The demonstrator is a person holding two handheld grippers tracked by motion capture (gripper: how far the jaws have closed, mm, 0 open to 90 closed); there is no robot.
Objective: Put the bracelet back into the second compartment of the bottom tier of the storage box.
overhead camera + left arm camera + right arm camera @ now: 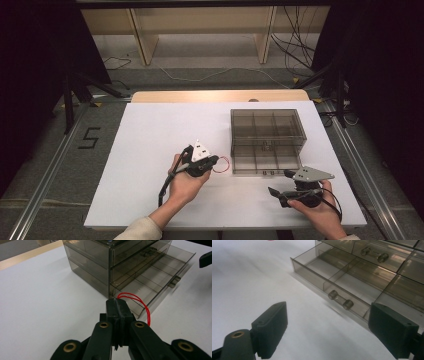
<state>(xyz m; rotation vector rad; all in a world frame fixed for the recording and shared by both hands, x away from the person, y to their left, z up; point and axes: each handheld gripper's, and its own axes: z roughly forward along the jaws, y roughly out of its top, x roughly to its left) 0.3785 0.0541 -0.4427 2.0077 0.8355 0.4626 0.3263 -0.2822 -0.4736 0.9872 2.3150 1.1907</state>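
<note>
Pinched only at one end in the closed left gripper (117, 305), the red rubber band (140, 302) could catch the open drawer (160, 272) front wall and spring loose near the tabletop's near edge, while the right gripper (327, 327) gapes empty
</note>
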